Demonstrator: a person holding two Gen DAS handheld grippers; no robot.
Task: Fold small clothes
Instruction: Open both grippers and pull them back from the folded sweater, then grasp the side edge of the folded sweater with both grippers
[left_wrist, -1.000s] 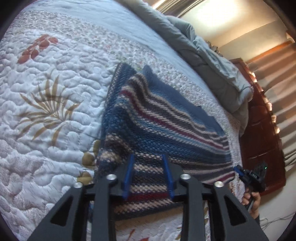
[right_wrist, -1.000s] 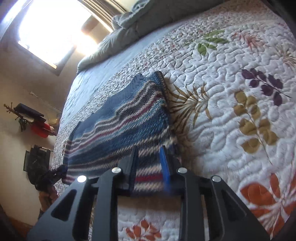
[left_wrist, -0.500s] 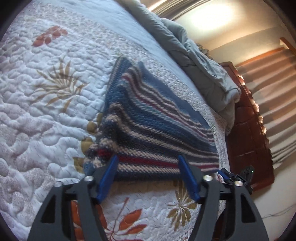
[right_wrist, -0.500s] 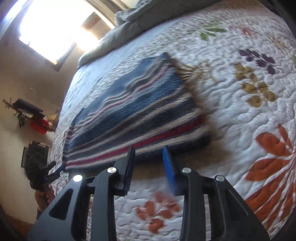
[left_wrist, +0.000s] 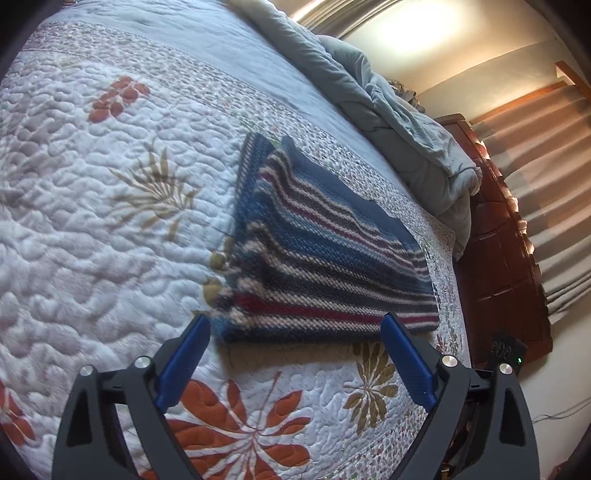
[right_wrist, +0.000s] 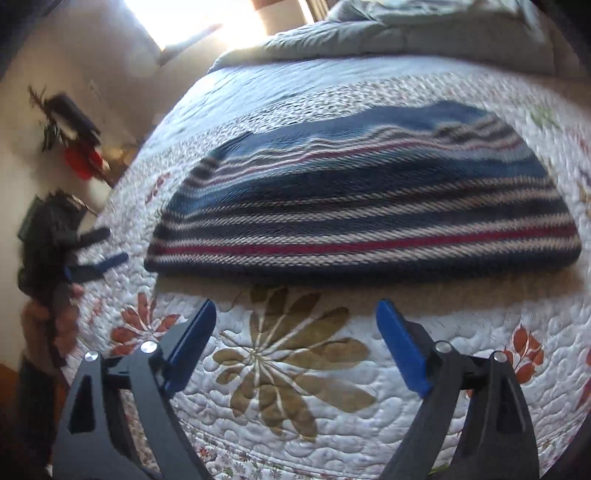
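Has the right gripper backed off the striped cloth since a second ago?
Yes. The right gripper has opened and pulled back off the striped cloth, now over the quilt.

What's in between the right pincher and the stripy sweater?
Only bare quilt, with a tan printed flower on it. The right wrist view shows the open right gripper short of the folded sweater, touching nothing.

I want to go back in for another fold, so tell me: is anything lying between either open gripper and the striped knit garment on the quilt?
Nothing visible does. Only bare quilt lies between the right gripper and the striped knit garment. The left gripper already frames its near edge, jaws wide apart.
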